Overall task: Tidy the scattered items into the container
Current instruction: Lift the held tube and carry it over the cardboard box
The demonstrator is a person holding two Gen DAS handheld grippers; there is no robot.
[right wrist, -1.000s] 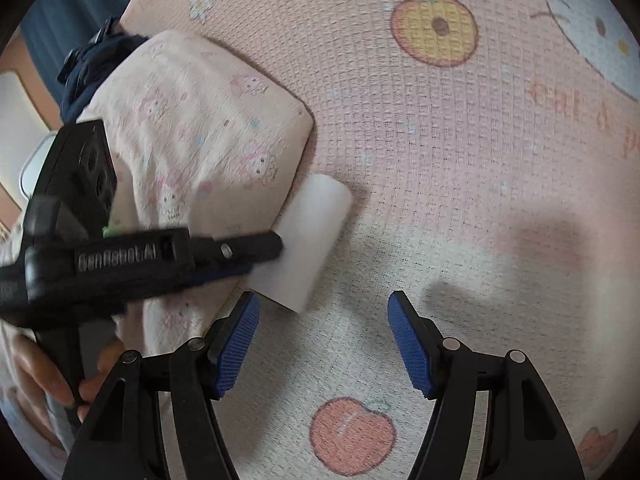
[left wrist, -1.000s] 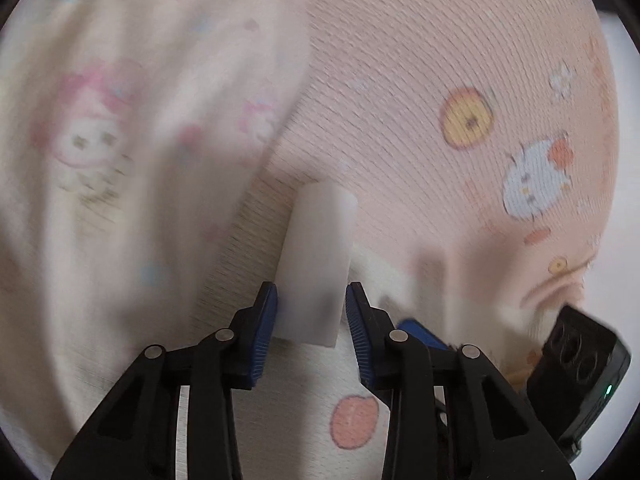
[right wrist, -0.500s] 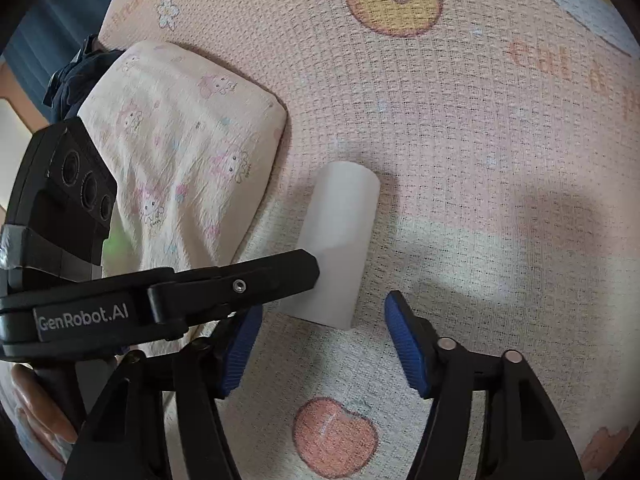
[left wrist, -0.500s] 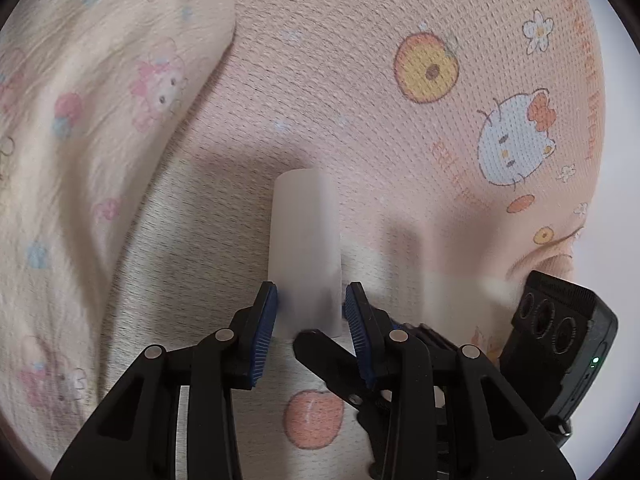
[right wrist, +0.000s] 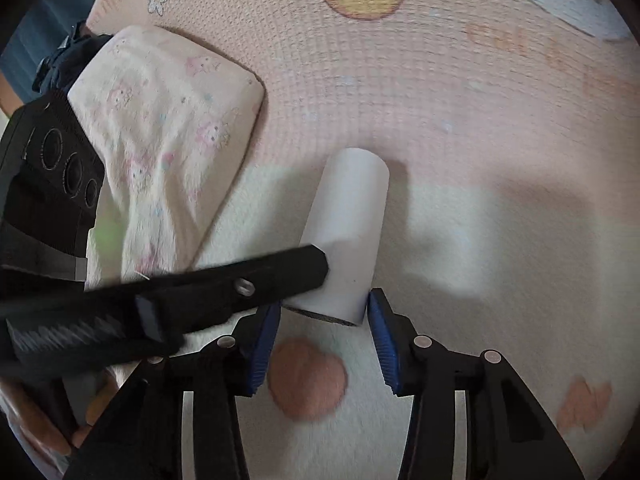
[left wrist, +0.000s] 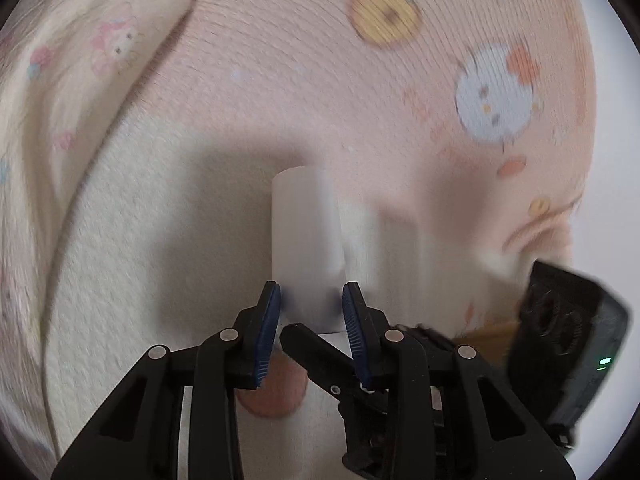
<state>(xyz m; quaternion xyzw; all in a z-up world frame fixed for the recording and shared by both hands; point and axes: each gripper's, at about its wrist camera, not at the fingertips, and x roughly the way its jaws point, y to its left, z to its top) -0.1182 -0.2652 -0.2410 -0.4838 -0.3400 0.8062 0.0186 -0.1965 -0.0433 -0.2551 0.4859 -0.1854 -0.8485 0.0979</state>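
Taking the white tube [left wrist: 306,240] as landmark and reading the left wrist view from the left: a cream pillow [left wrist: 60,92] with small pink cartoon prints lies well to the tube's left, its edge curving down the frame; the tube itself stands out from the left gripper [left wrist: 311,308], whose blue pads [left wrist: 270,320] press its near end on both sides, so that gripper is pinching the tube; the picture is blurred, and whether the tube touches the cloth under it I cannot tell; just below the tube's near end a black finger of the right gripper [left wrist: 320,360] crosses in from the right, and further right its black camera block shows with a green light; beyond the tube lies the pink blanket [left wrist: 280,60], printed with an orange fruit and a white cat face above and to the tube's right. In the right wrist view, again from the left: the left gripper's [right wrist: 326,268] black body reaches in from the left, its tip against the tube's [right wrist: 348,232] left flank; the pillow [right wrist: 168,140] sits to the tube's upper left, near but apart; the right gripper's [right wrist: 322,316] fingers [right wrist: 382,344] stand spread to either side of the tube's near end, the right pad just at its edge, not visibly clamped; an orange round print lies on the blanket [right wrist: 480,100] just below the tube.
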